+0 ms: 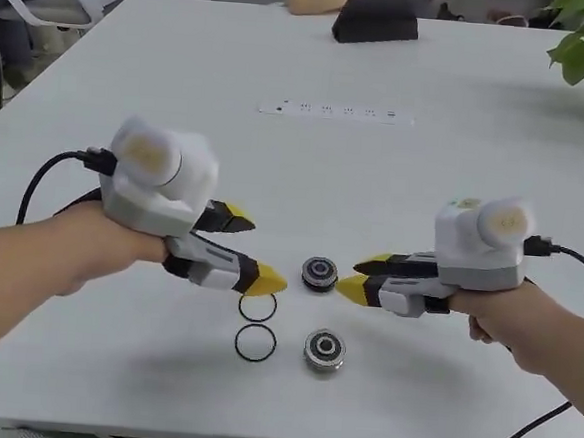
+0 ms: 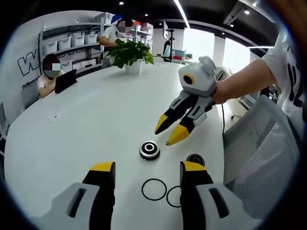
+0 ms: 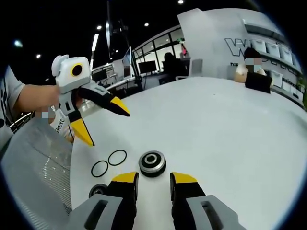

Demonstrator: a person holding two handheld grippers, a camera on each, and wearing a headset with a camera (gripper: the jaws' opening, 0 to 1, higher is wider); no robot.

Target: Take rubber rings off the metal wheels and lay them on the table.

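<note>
Both jaws empty, flanking the far wheel

My left gripper gapes wide and my right gripper is half open, both holding nothing. Two rubber rings lie on the desk beside the near wheel. I judge an off-centre pinch could send the loose far wheel skidding.

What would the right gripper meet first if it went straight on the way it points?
Likely the round metal wheel, just ahead of the right gripper and its open jaws, on the white table; depth unclear.
</note>
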